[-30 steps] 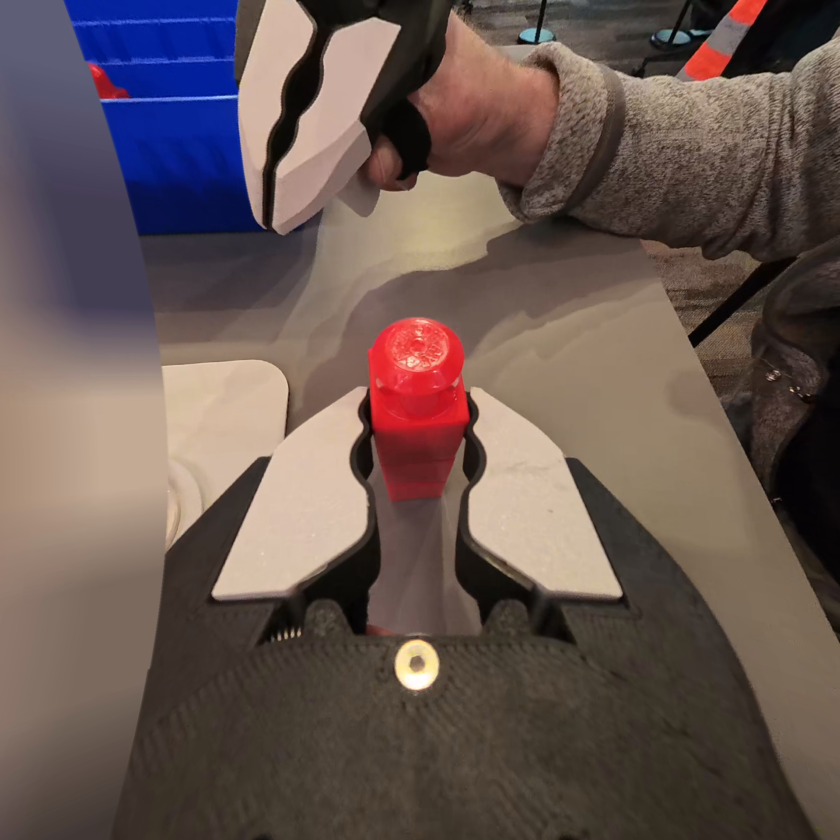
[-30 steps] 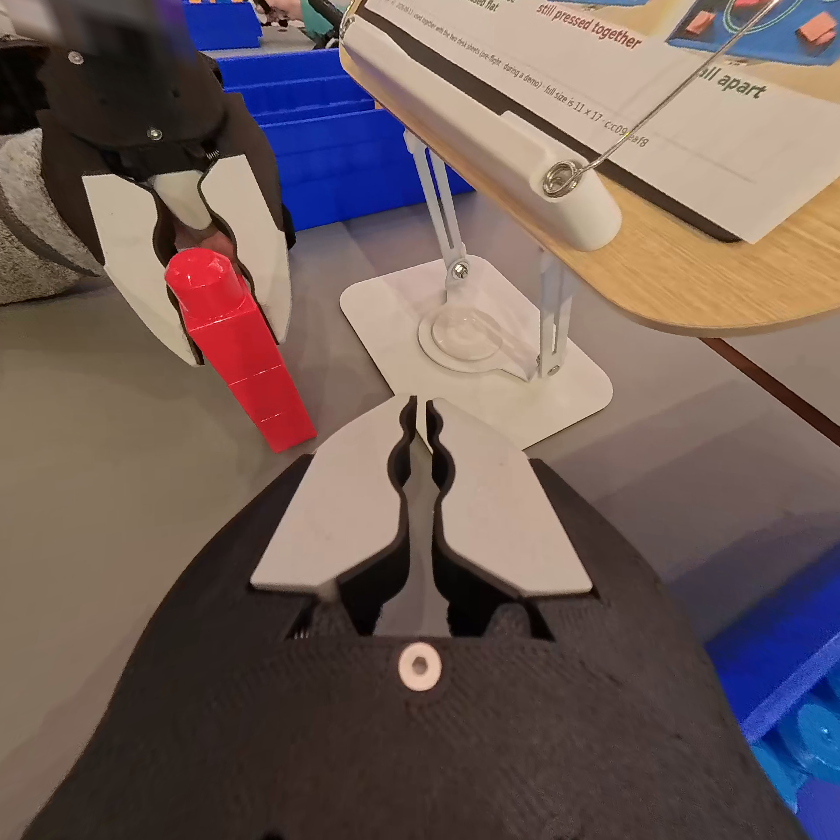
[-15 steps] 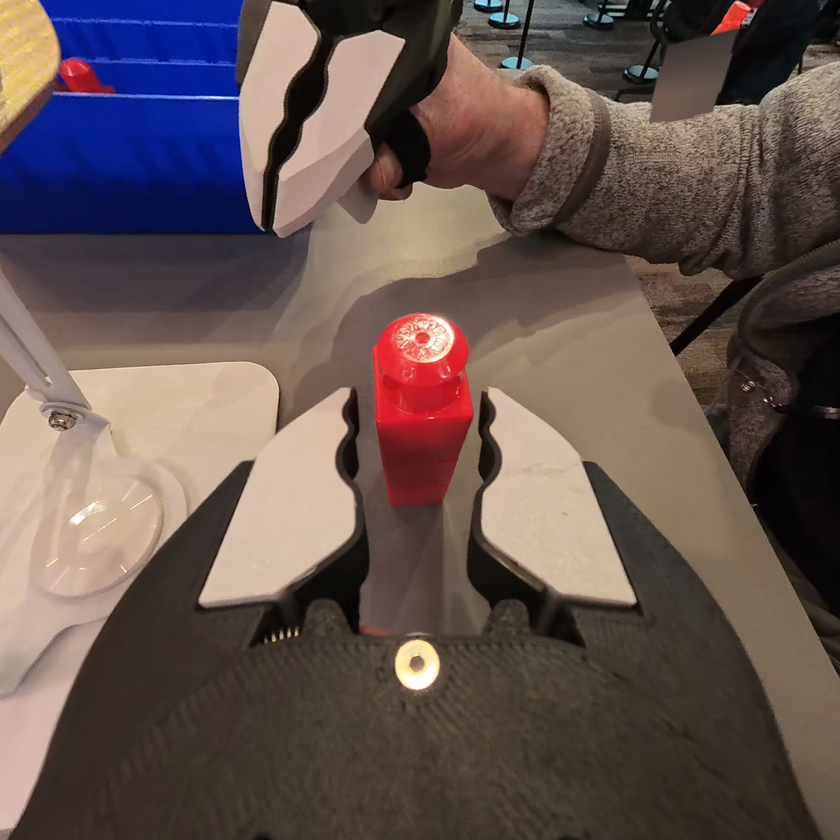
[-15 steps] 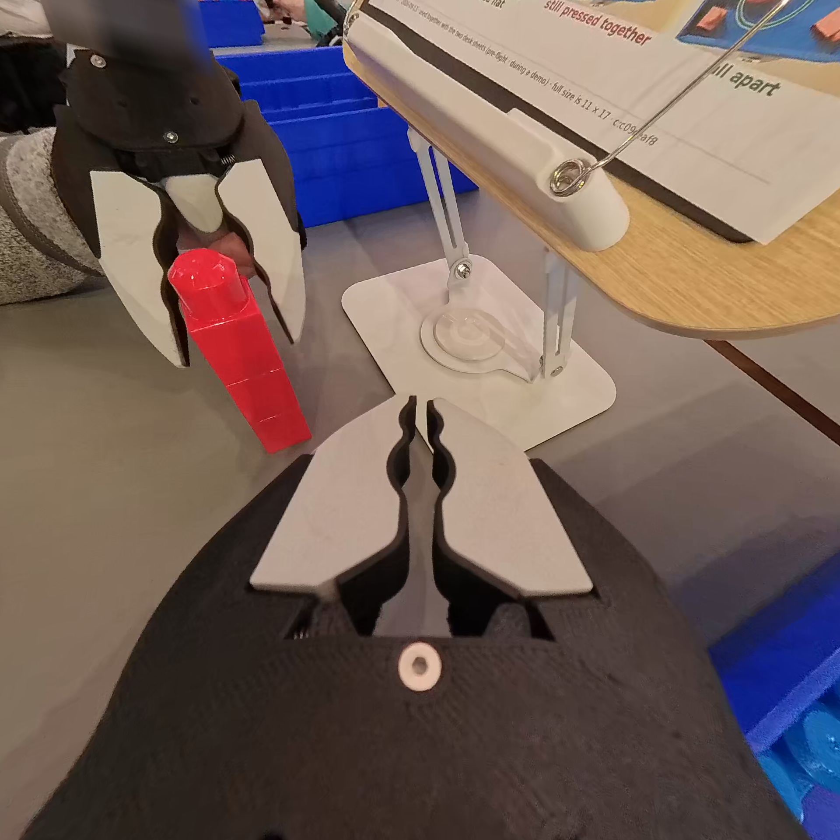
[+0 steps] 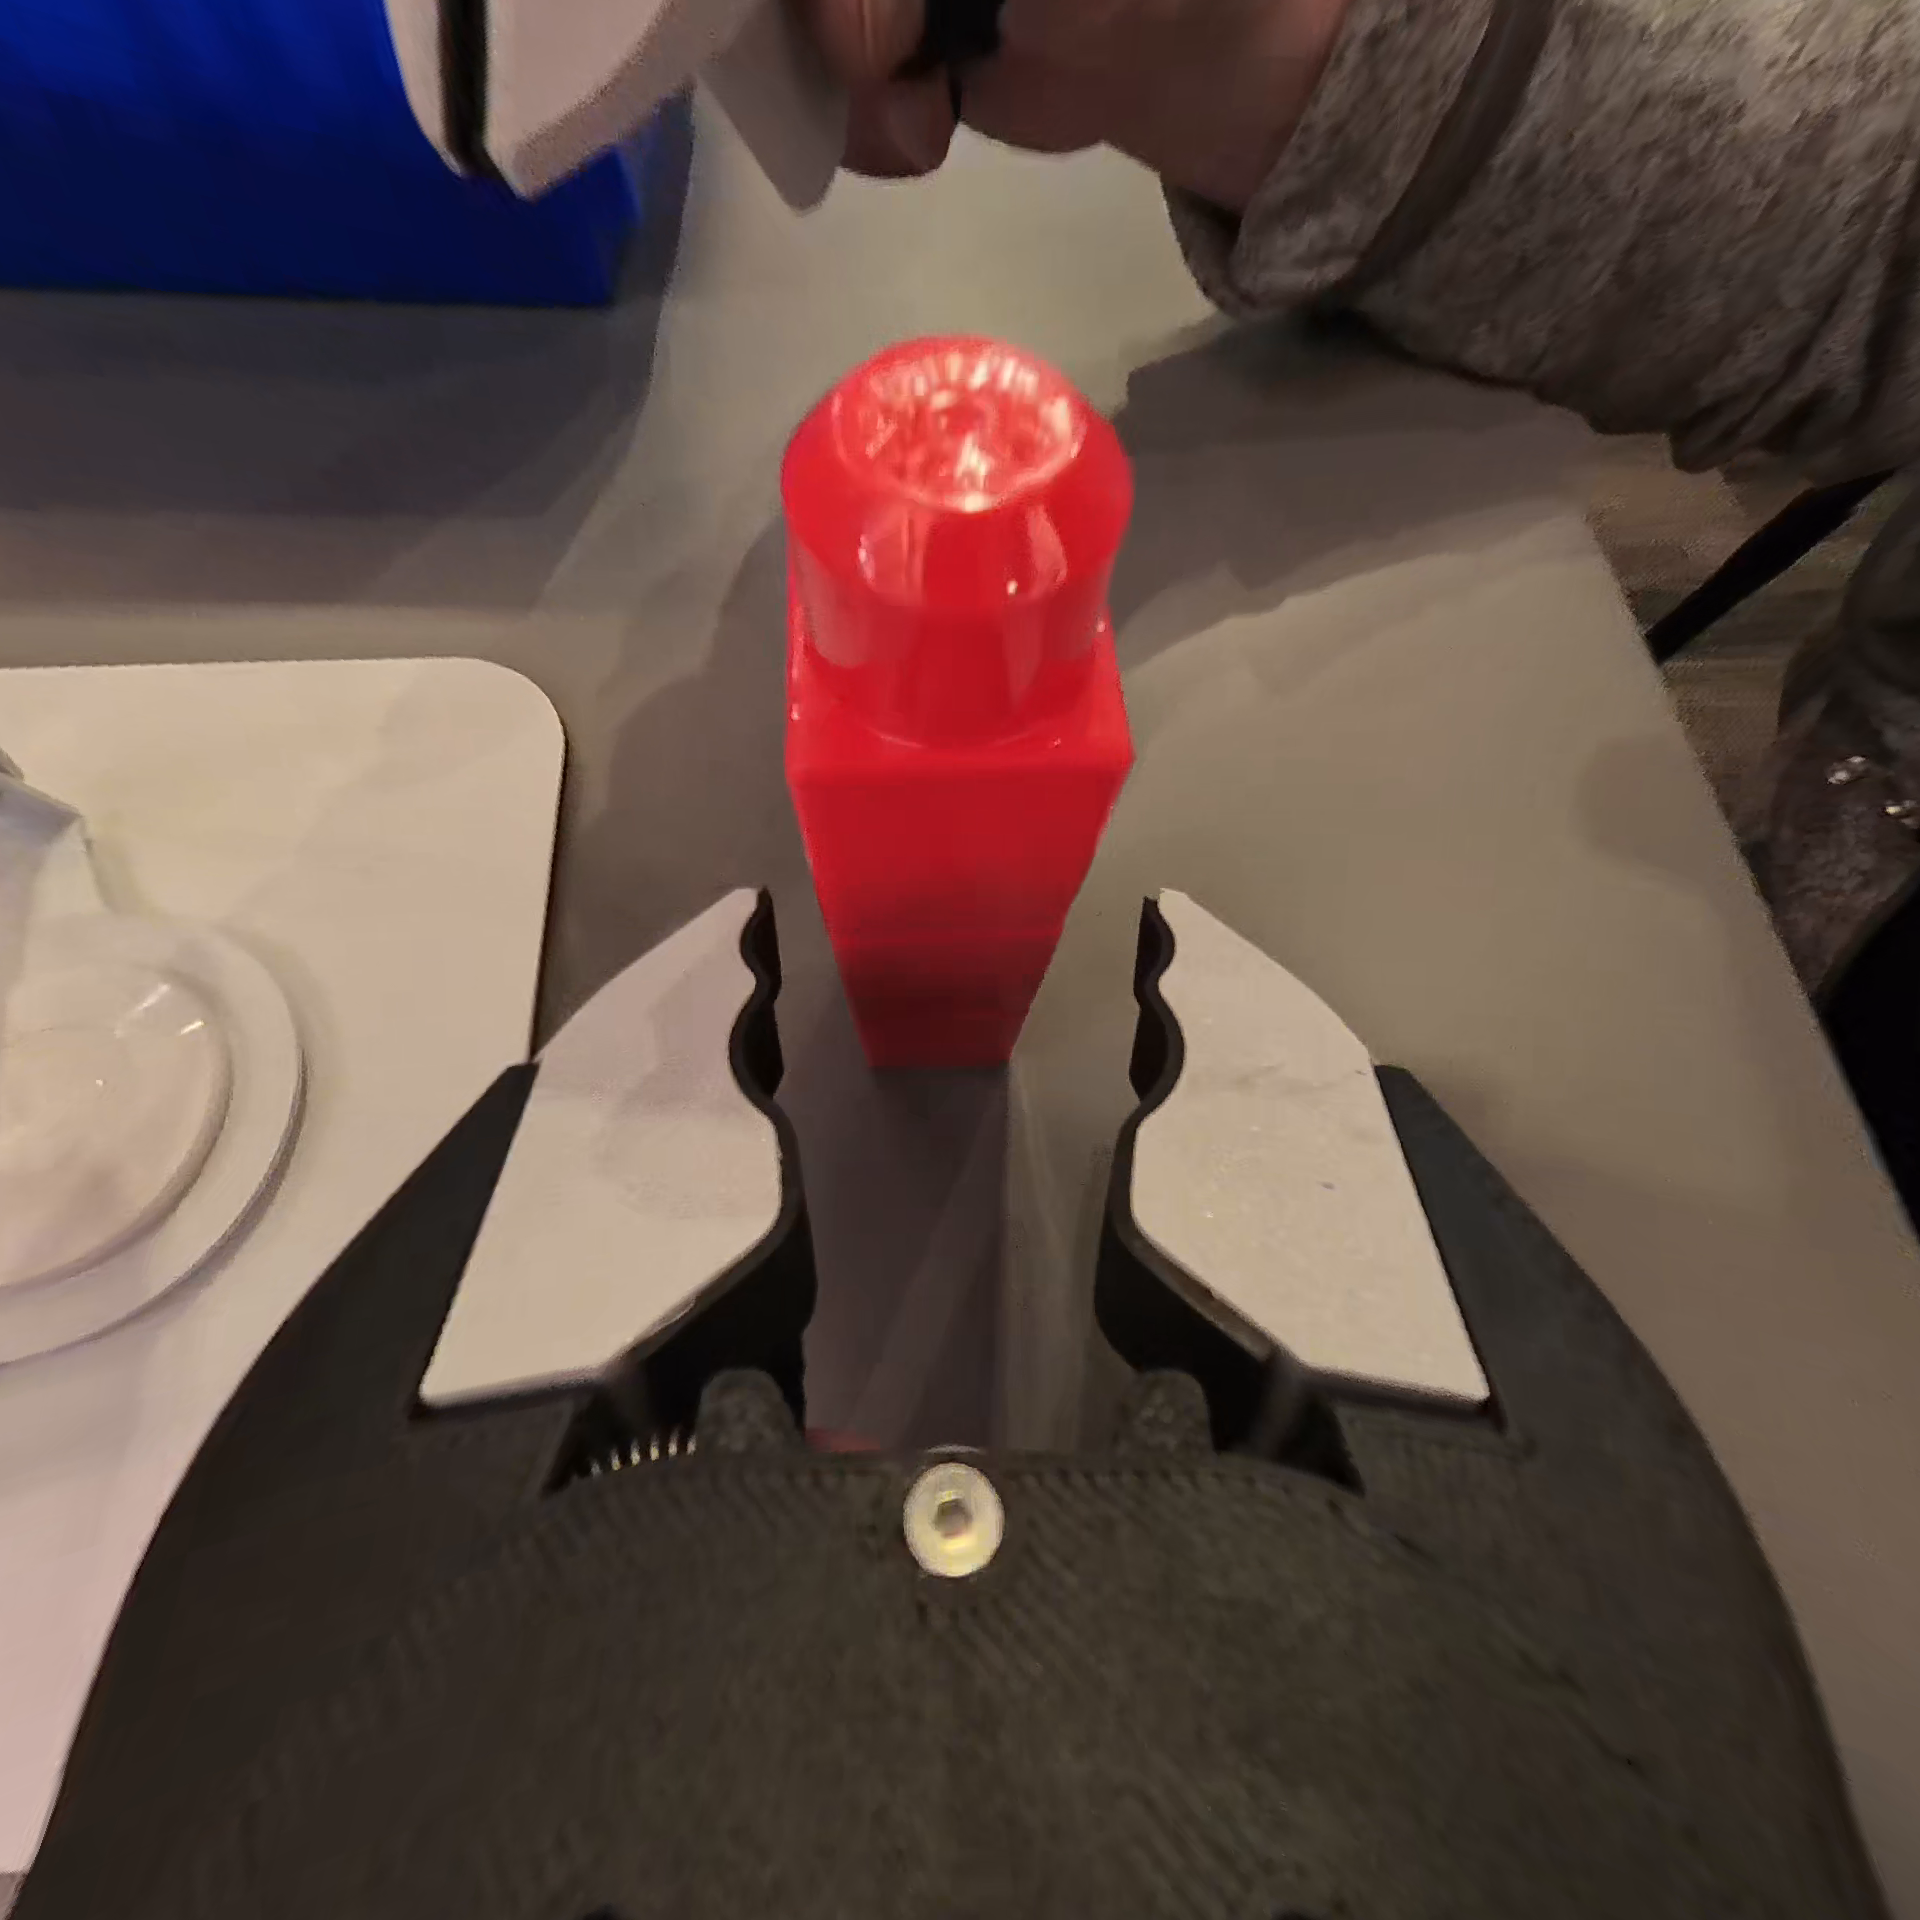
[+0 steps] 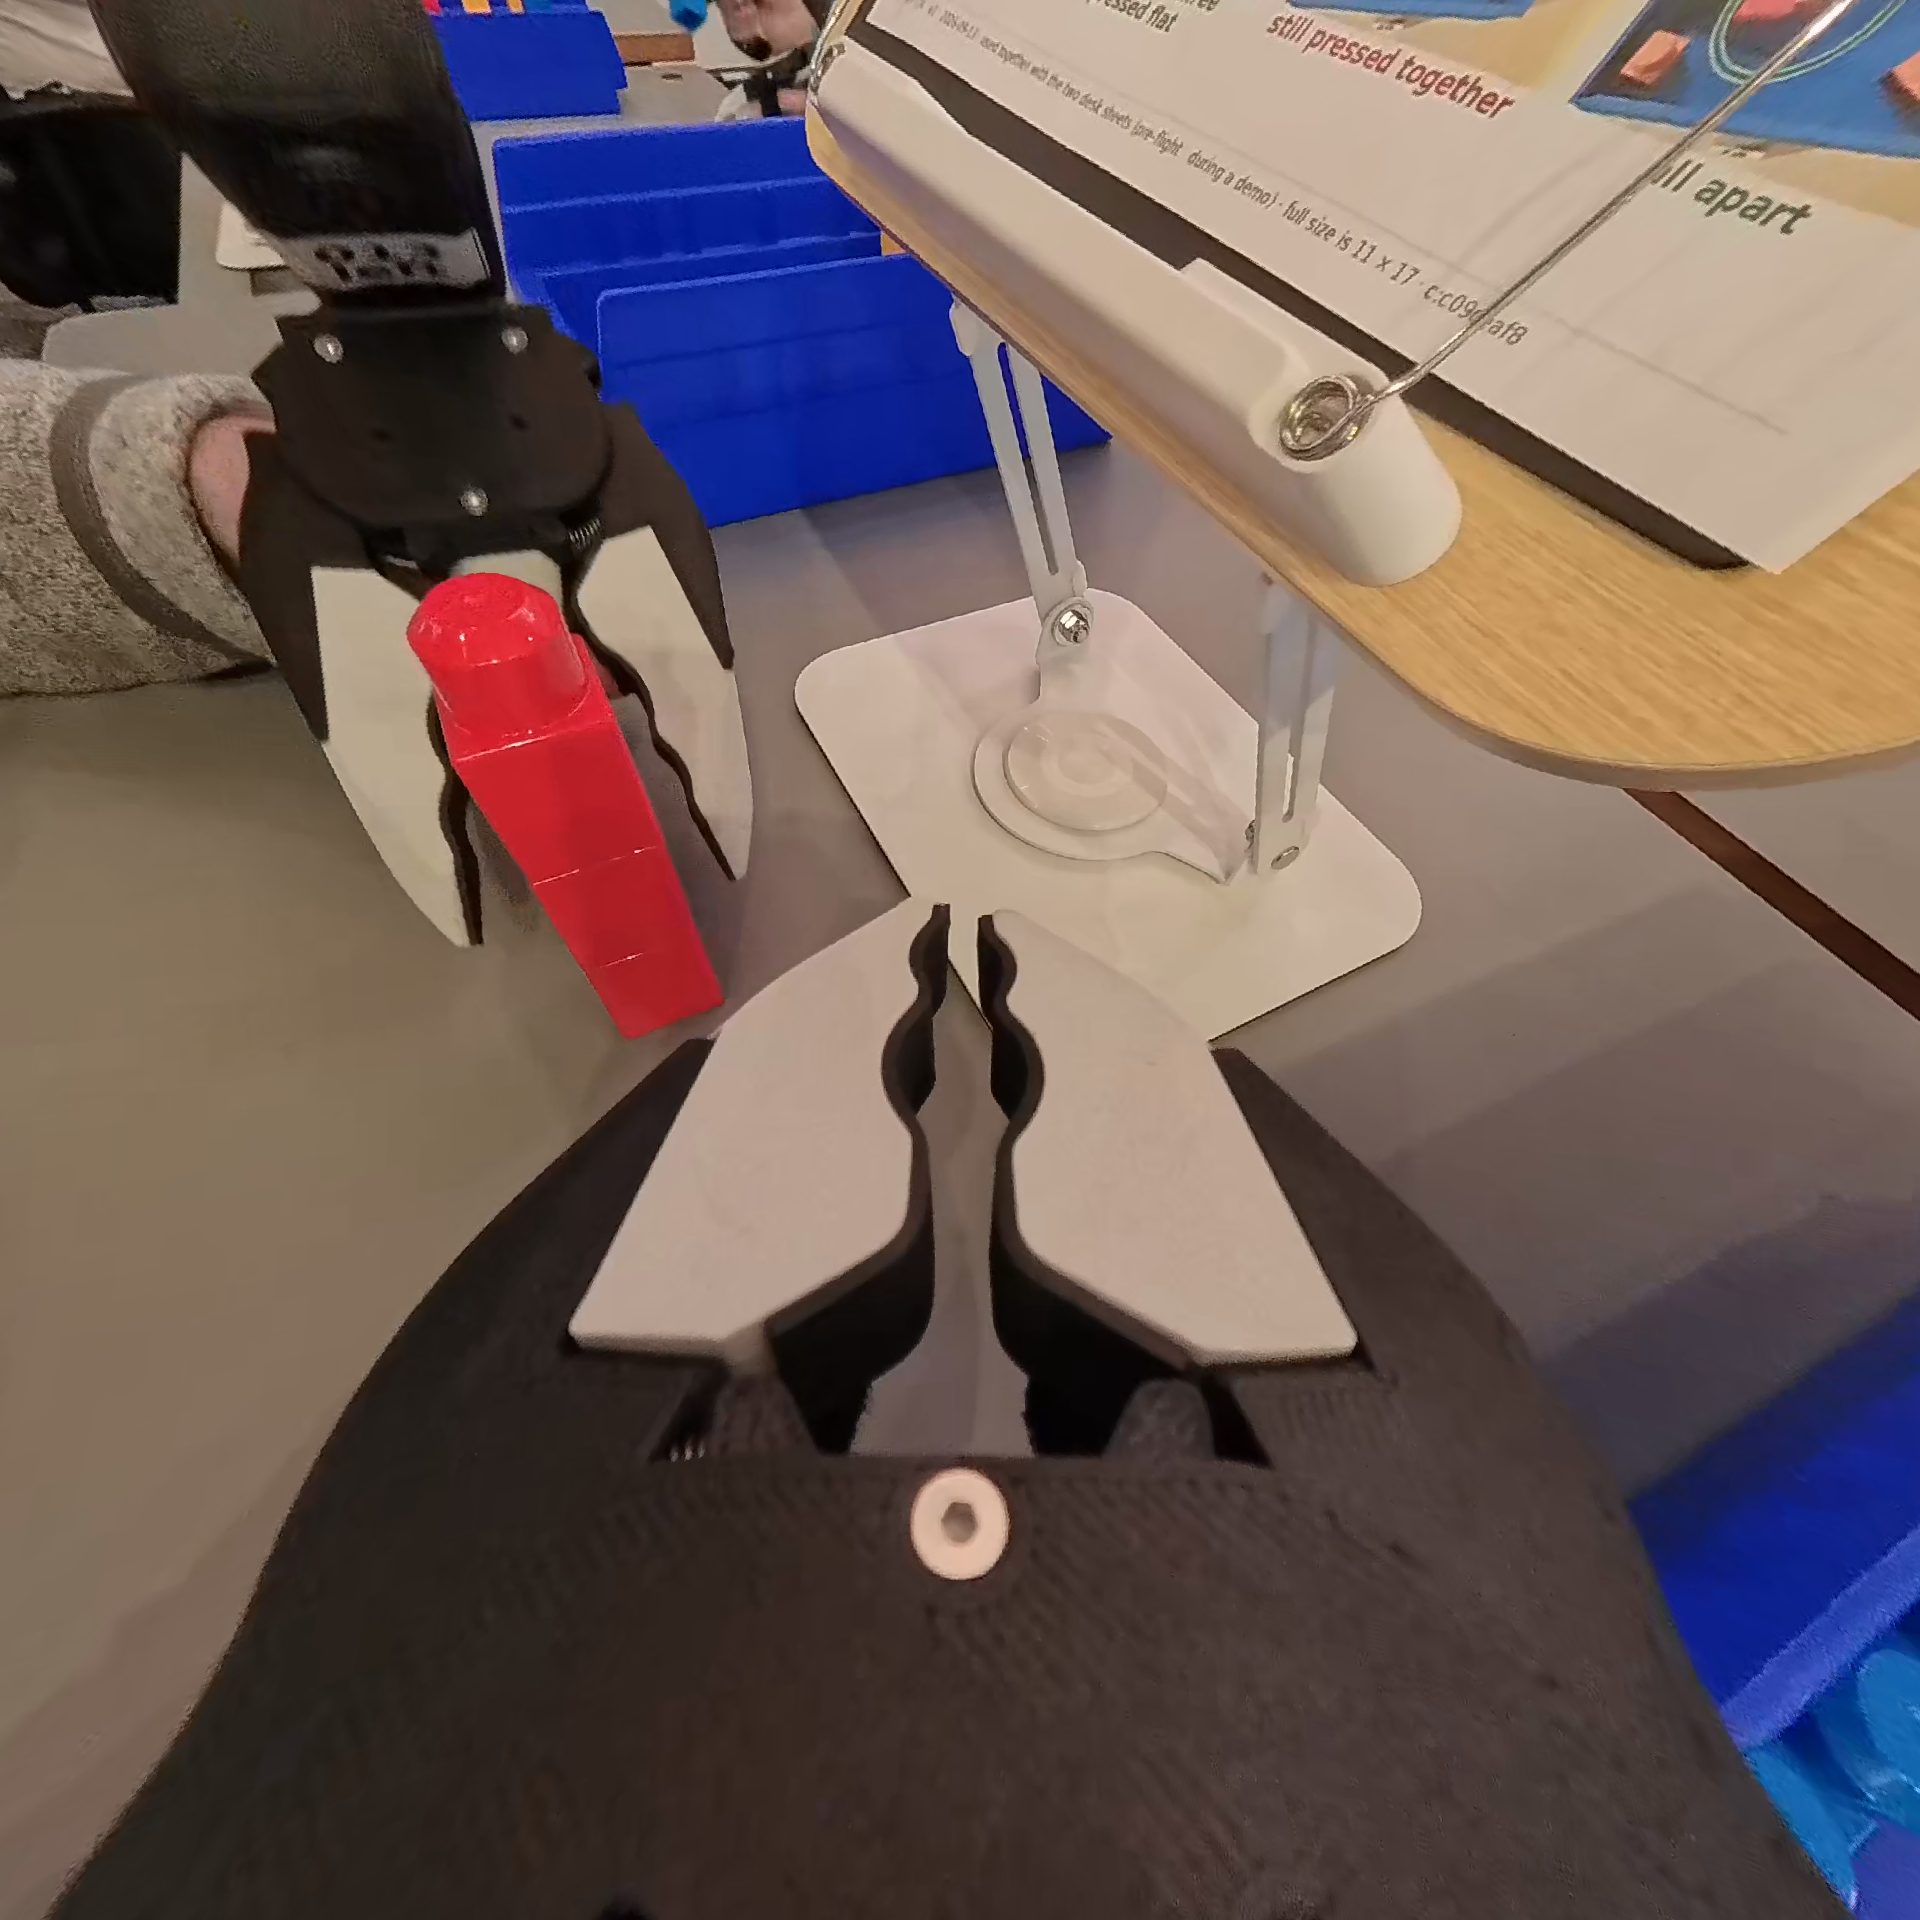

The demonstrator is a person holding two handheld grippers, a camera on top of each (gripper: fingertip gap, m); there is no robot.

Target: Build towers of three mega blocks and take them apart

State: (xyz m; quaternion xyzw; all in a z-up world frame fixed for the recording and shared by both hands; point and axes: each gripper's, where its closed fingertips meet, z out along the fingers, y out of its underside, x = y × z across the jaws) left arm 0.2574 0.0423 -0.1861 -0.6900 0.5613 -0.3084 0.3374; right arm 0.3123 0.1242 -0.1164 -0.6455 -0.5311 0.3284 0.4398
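Observation:
A red tower of three mega blocks (image 5: 956, 790) stands upright on the grey table (image 5: 1351, 831). My left gripper (image 5: 956, 904) is open, with its fingertips on either side of the tower's lower part and a clear gap at each pad. The right wrist view shows the same: the left gripper (image 6: 601, 899) straddles the tower (image 6: 582, 831) without touching it. My right gripper (image 6: 964, 920) is shut with nothing between its pads, hovering to the right of the tower. It also shows at the top left of the left wrist view (image 5: 488, 104).
A white stand base (image 6: 1143, 831) with a clear suction cup sits right of the tower and carries a wooden board with a printed sheet (image 6: 1351, 208) overhead. Blue bins (image 6: 779, 364) line the far side, and another blue bin (image 6: 1818, 1558) is at the near right. A person's grey sleeve (image 5: 1558, 208) reaches over the table. Tip to tip, the grippers are about 12 centimeters apart.
My left gripper's jaws opened wide and let go of the red tower, which stays standing on the table. My right gripper stayed shut and hardly moved.

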